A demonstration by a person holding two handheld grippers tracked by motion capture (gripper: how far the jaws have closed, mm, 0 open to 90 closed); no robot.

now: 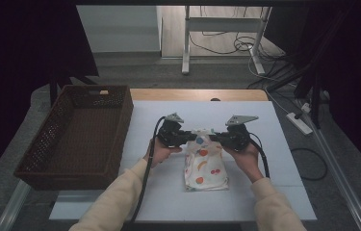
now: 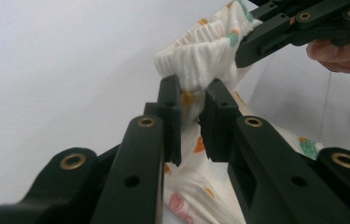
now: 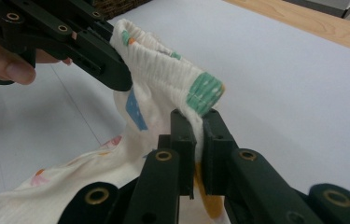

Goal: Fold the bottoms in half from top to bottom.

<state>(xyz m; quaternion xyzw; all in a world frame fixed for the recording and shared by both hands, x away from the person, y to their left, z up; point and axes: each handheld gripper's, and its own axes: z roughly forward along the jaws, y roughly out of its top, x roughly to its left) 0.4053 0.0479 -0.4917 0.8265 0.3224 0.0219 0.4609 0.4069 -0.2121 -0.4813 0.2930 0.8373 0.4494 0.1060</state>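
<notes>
— Garment location? 
— Small white fruit-print cotton garment (image 1: 205, 163) lies mid-bench, long axis running toward the person, ribbed waistband at the far end.
— Tongs?
— Left tongs (image 1: 186, 138) and right tongs (image 1: 218, 138) each pinch a waistband corner; woven brown basket (image 1: 79, 134) sits leftward, nearer the left.

The small cream cloth garment with coloured prints (image 1: 206, 161) looks like soft, matt woven cotton, its ribbed elastic band (image 2: 196, 58) finely crinkled. The black left gripper (image 2: 192, 116) and black right gripper (image 3: 199, 140) look like hard matt plastic with a faint sheen, set with glossy brass-coloured metal eyelets. The dark brown rectangular woven basket (image 1: 43, 149) has a rough openwork wicker weave. The white table mat (image 1: 274, 144) is smooth and matt, over a pale wood tabletop (image 1: 192, 94) with a satin finish
</notes>
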